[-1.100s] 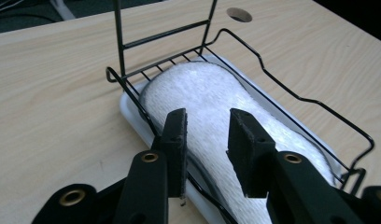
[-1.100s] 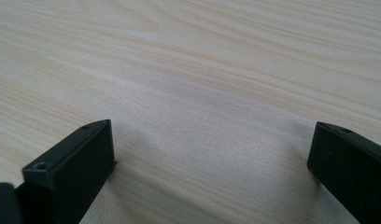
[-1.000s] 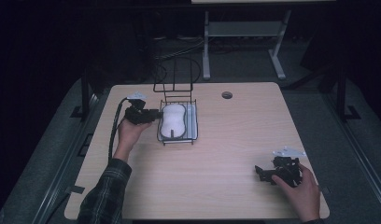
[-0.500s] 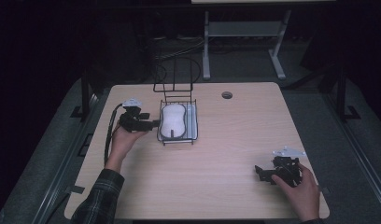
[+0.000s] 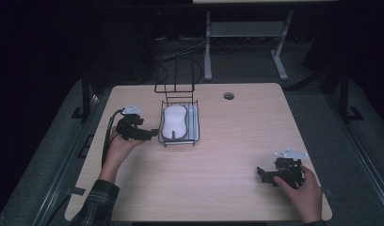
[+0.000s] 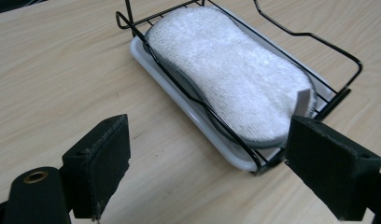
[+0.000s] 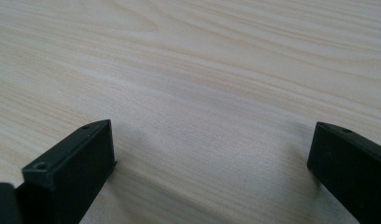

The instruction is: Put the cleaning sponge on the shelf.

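1. The table [image 5: 218,188] is a pale wood top; a rack sits left of its middle, and the two grippers rest well apart at opposite sides.
2. The wire rack [image 5: 180,123] holds a white tray [image 6: 188,112], and the tray holds a white sponge [image 5: 174,121]; nothing else lies in it.
3. The sponge runs lengthwise away from the person, filling most of the rack; in the left gripper view [image 6: 235,79] it lies ahead of the jaws and off to their right.
4. The left gripper [image 5: 151,133] is the nearer one, just beside the rack's left edge; its jaws have just been opening and now stand wide apart with nothing between them.
5. The right gripper [image 5: 261,173] rests at the near right corner, well away from the rack; its jaws are released over bare wood.
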The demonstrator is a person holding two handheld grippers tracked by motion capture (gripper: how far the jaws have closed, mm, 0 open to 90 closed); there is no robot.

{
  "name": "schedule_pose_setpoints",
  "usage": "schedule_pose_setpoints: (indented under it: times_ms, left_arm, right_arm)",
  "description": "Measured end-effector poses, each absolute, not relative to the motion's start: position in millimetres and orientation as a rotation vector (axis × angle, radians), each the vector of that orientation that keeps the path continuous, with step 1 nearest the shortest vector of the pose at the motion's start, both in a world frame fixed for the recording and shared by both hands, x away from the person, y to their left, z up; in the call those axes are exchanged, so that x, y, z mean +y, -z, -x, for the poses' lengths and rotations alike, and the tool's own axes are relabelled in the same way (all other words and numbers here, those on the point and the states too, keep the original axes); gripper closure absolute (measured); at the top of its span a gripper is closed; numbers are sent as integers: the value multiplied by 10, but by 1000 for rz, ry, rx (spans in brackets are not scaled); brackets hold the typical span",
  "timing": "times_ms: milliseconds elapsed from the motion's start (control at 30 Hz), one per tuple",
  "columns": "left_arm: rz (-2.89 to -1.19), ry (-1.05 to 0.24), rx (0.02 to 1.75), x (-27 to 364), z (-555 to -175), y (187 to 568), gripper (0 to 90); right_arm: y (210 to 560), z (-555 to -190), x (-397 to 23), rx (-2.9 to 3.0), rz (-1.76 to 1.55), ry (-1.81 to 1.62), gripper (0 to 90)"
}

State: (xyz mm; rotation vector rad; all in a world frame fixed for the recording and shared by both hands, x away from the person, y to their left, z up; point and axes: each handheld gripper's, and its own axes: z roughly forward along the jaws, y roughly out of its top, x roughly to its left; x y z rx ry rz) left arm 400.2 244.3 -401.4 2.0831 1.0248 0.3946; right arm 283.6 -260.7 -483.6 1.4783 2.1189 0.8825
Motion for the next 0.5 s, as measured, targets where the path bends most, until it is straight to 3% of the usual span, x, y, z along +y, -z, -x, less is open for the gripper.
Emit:
schedule_pose_setpoints:
  times_ms: [500]
  left_arm:
    - [-2081,-402,986,2463,-3655,4036,132]
  right_arm:
    - [4835,-2847,-2602,2120,-1478,-883,2]
